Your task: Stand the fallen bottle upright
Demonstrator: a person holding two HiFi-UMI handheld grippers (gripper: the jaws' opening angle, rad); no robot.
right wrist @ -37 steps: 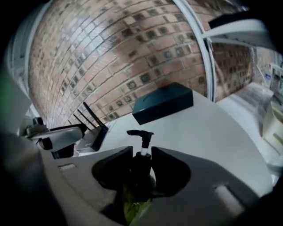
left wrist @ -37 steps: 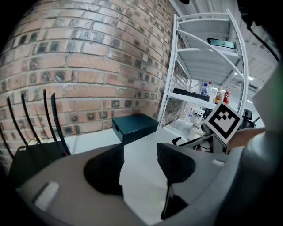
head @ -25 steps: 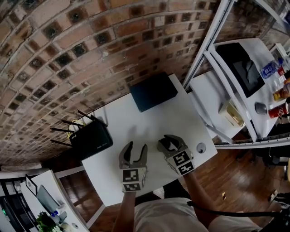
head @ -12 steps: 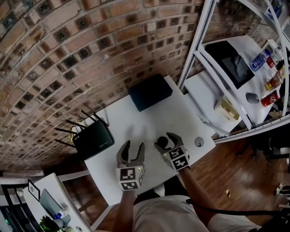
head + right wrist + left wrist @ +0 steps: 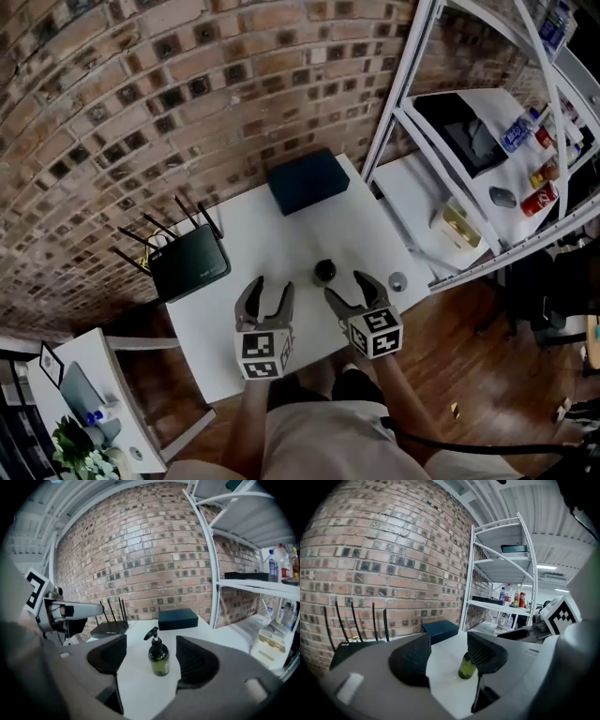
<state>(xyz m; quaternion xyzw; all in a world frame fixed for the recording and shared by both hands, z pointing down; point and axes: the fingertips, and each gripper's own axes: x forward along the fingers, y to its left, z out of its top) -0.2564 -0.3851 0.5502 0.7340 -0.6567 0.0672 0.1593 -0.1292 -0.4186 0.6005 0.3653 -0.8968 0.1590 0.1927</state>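
A dark green pump bottle (image 5: 159, 657) stands upright on the white table (image 5: 272, 244), also seen from above as a dark round bottle (image 5: 325, 271) and partly behind the left gripper's right pad as a green bottle (image 5: 465, 666). My right gripper (image 5: 348, 285) sits just in front of it near the table's front edge, its jaws opening, with the bottle beyond the pads and not touched. My left gripper (image 5: 266, 291) is open and empty to the left of the bottle.
A black router (image 5: 189, 261) with antennas lies at the table's left. A dark box (image 5: 307, 180) sits at the back by the brick wall. A small round cap (image 5: 398, 281) lies at the right edge. White shelving (image 5: 469, 141) with bottles stands to the right.
The right gripper let go of the bottle and drew back toward the front edge; the bottle now stands free. The left gripper also pulled back slightly.
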